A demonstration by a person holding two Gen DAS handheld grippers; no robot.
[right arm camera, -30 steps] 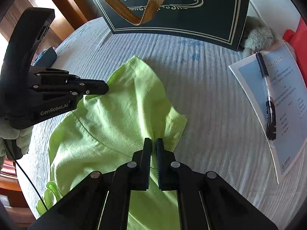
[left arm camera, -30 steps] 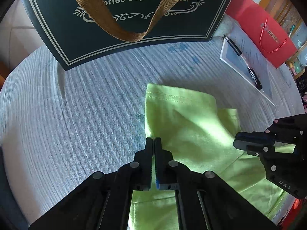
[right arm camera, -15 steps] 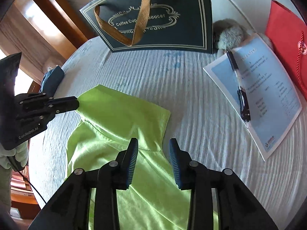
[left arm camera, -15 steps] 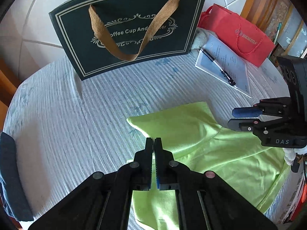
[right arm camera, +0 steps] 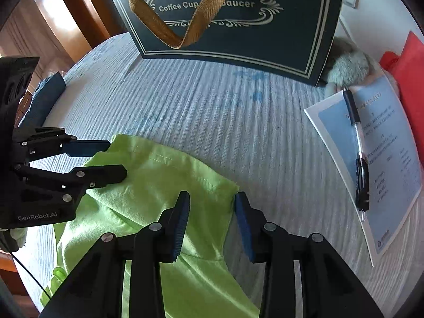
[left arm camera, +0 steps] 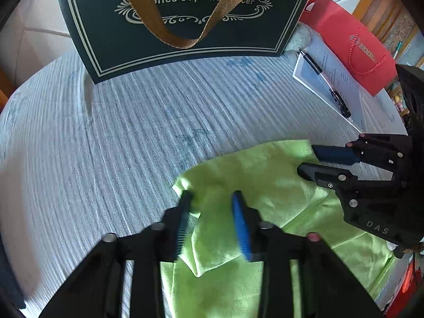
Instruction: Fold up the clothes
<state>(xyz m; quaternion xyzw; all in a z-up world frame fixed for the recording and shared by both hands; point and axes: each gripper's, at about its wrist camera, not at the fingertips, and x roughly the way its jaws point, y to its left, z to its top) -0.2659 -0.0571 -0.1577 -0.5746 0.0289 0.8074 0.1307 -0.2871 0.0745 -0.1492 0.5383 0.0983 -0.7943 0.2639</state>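
Both grippers gape over the green garment [right arm camera: 159,185], folded edge facing bag [right arm camera: 238,26].

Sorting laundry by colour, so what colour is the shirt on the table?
The shirt is plain lime green, clearest in the right wrist view.

A dark green gift bag [right arm camera: 238,18] with tan ribbon handles [right arm camera: 169,29] stands at the back of the ribbed pale-blue counter [right arm camera: 212,122]. To its right a grey fluffy toy [right arm camera: 349,66] lies beside a printed sheet [right arm camera: 381,159] with a pen [right arm camera: 357,145] resting on it. A red bag [left arm camera: 352,45] leans behind.
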